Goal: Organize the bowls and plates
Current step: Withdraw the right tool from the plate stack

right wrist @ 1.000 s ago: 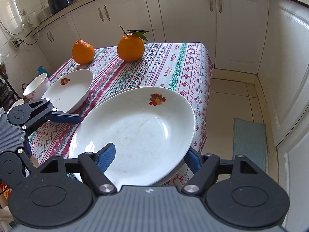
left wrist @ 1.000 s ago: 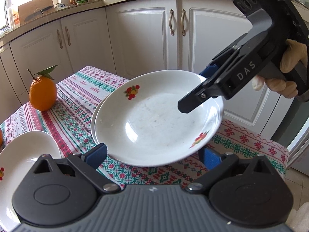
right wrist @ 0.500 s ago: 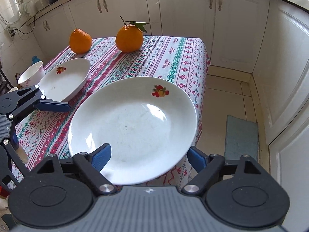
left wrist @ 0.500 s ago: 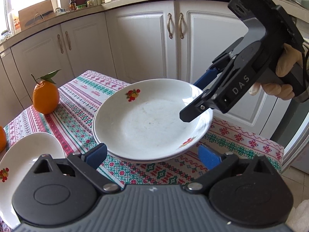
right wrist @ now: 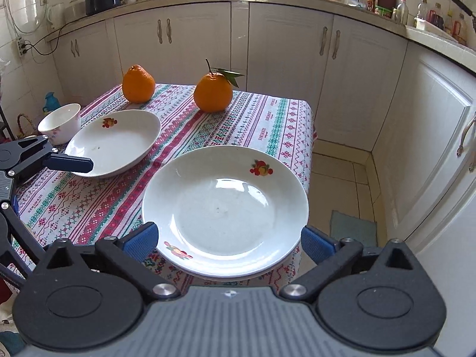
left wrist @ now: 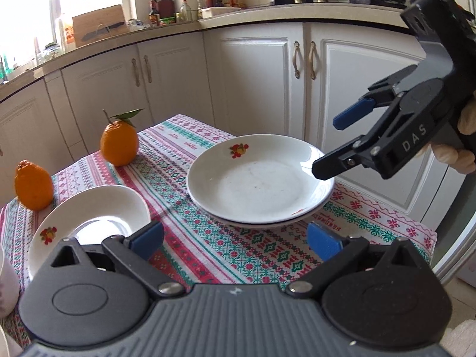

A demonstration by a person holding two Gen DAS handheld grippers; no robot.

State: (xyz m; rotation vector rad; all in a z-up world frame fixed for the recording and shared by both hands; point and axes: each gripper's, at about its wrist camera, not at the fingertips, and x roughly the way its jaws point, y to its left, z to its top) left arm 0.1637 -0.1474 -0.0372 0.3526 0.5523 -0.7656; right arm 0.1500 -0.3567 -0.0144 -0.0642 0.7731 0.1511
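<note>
Two white plates with fruit decals sit stacked (right wrist: 225, 208) at the corner of the surface (right wrist: 258, 119), which wears a red, green and white patterned cloth; the upper plate lies level, mouth up, nested squarely on the lower one, whose rim (left wrist: 258, 223) shows just beneath. A third decal plate (right wrist: 114, 141) lies mouth up well to the side, with a small white bowl (right wrist: 61, 122) upright just beyond it. Two oranges stand at the far edge: a leafy one (right wrist: 213, 92) and a knobbly one (right wrist: 138, 84), well apart from the stack. The right tool (right wrist: 229, 242) hangs at the stack's near rim, its blue pads spreading wider and clear of the plates, gripping nothing. The left tool (left wrist: 235, 239) hovers apart over bare cloth, empty. White cabinets ring the room.
</note>
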